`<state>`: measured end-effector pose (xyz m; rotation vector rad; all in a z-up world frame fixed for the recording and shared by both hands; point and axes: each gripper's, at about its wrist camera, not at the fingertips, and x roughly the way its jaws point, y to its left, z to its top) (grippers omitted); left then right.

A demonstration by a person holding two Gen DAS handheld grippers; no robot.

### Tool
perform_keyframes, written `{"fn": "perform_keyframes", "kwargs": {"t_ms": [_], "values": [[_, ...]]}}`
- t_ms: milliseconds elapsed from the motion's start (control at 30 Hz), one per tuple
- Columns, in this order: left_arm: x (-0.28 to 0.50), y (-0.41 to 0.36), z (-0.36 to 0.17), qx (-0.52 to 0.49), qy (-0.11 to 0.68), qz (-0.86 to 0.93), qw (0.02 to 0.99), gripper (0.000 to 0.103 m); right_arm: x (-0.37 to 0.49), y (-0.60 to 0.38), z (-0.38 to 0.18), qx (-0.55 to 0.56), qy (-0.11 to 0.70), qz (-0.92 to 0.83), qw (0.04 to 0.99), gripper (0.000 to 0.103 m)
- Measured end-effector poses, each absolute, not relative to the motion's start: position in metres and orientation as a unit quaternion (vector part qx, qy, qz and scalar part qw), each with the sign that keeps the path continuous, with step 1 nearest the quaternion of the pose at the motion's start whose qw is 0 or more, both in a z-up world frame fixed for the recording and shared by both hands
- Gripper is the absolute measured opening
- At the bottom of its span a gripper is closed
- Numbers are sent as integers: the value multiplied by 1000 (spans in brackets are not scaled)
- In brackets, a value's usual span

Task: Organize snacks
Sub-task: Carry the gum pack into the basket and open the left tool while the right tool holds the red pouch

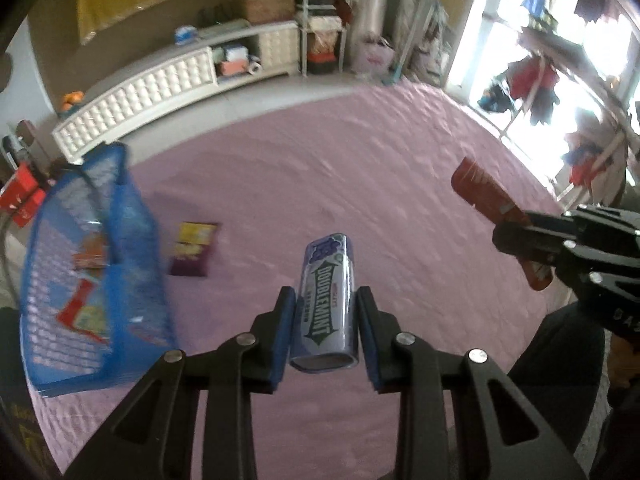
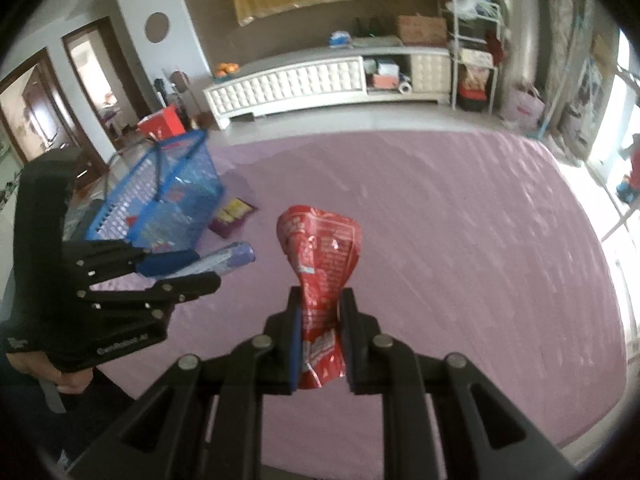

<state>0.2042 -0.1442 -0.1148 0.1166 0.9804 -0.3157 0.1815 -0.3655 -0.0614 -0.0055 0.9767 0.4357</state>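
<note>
Both snacks are in the air, so the step in hand looks like the carry to the basket (image 1: 96, 264); dropping them in is not yet done. The gum (image 1: 326, 304), a purple Doublemint box, sits between the fingers of the left gripper (image 1: 326, 332), its long sides against the blue pads, its far end sticking out past the tips. The left fingers pinch it squarely, with no gap to see on either side. The red packet (image 2: 320, 280) is held the same way by the right gripper (image 2: 320, 332): the fingers squeeze its middle into a narrow waist, and the crumpled top flares out beyond them (foil like that may slip if the grip eases).

The blue basket stands to the left on the pink bed (image 1: 360, 184), with some packets already inside, though blur hides which. Just right of it a yellow and purple pack (image 1: 194, 248) lies flat on the bed, untouched. From the right camera the left gripper (image 2: 200, 270) is nearer the basket than the right one, its gum (image 2: 228, 260) pointing that way.

I judge the next move calls for swinging each load left over the rim, gum first, then spreading the fingers only once the snack is above the opening. Beyond the bed a white cabinet (image 2: 320, 80) runs along the far wall.
</note>
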Motion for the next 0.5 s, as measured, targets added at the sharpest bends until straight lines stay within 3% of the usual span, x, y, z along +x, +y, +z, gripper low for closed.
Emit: {"fn": "perform_keyframes", "kwargs": {"t_ms": [500], "values": [[191, -11, -57, 20, 424, -64, 903, 29, 198, -232, -28, -46, 430, 310, 847, 21]]}}
